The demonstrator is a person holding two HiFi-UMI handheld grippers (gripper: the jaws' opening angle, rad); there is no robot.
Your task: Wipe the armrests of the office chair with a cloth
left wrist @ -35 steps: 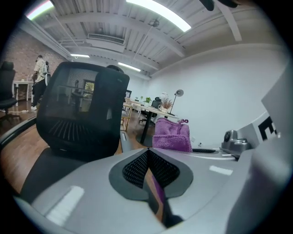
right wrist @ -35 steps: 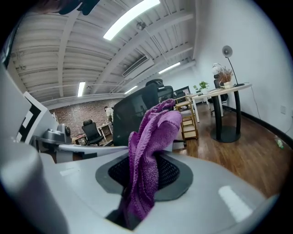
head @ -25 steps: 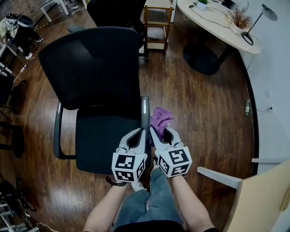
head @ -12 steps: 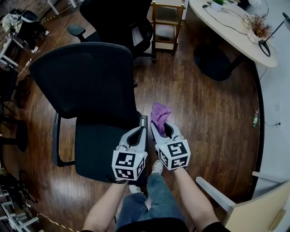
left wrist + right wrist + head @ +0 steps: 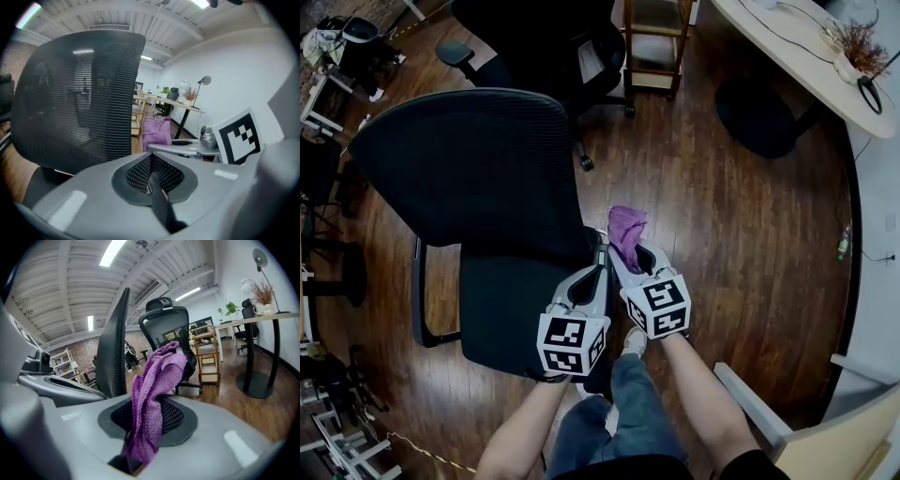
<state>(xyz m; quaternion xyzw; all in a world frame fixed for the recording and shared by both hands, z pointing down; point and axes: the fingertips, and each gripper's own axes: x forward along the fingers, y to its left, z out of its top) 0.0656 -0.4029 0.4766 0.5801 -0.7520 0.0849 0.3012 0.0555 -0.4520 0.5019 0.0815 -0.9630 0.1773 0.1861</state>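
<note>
Head view, with both gripper views. The black mesh office chair point(image 5: 464, 164) fills the frame from 9 to 12 o'clock, its seat point(image 5: 506, 314) just at 9 o'clock of the two grippers. The left gripper point(image 5: 597, 274) has its jaws pressed together with nothing between them; the left gripper view shows only the meeting mesh pads. It lies side by side with the right gripper point(image 5: 625, 255), which is clenched on a purple terry cloth point(image 5: 626, 228). The cloth rises out of the jaws toward 12 o'clock and flops over at its free end. A short pale stretch of the chair's near armrest point(image 5: 601, 236) shows just at 9 o'clock of the cloth; whether cloth and armrest touch cannot be told. The far armrest point(image 5: 419, 291) curves down the seat's 9 o'clock side. A second dark chair point(image 5: 534, 37) stands at 12 o'clock, a wooden shelf cart point(image 5: 654, 37) beside it, a curved pale desk point(image 5: 806, 52) at 1 o'clock, all on a dark wooden floor point(image 5: 722, 216).
</note>
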